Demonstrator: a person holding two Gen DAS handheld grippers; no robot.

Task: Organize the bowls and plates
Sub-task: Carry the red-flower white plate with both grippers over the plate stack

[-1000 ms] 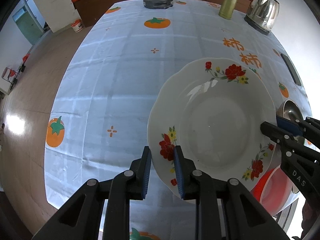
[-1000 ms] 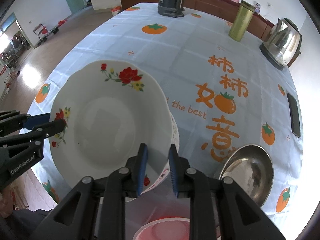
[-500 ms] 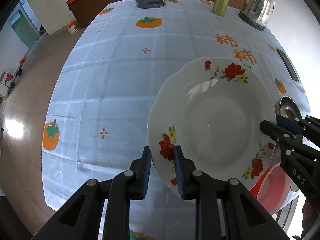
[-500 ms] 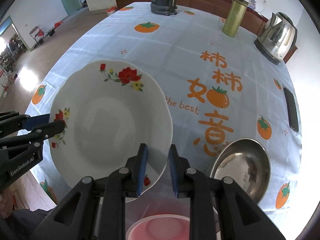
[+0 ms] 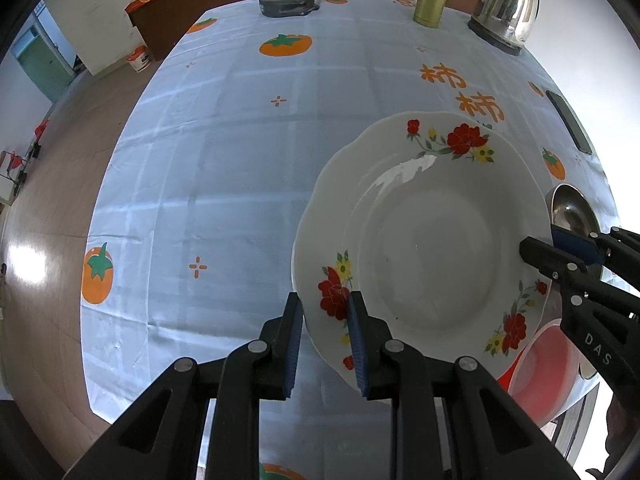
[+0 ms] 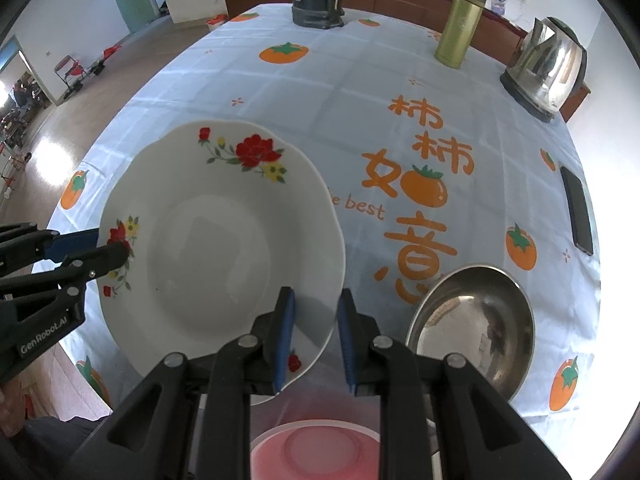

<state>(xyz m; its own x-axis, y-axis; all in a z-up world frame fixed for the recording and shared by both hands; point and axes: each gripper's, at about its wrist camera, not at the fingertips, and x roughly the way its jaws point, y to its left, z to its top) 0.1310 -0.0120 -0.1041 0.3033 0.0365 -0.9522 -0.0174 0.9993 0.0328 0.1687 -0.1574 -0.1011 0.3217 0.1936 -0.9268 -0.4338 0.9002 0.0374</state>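
We had the flowered plate (image 5: 424, 240) pinched on opposite rims, left gripper (image 5: 325, 336) and right gripper (image 6: 314, 334) both clamped on it, held above the table's near edge, probably to keep it level over the red bowl (image 6: 316, 454).

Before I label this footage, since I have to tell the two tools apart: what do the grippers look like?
Both are black plastic two-finger grippers with blue ribbed pads and silver rivets at the linkage joints. The left gripper carries white "GenRobot.AI" lettering on its side, seen from the right wrist view. The right gripper shows white "DAS" lettering, seen from the left.
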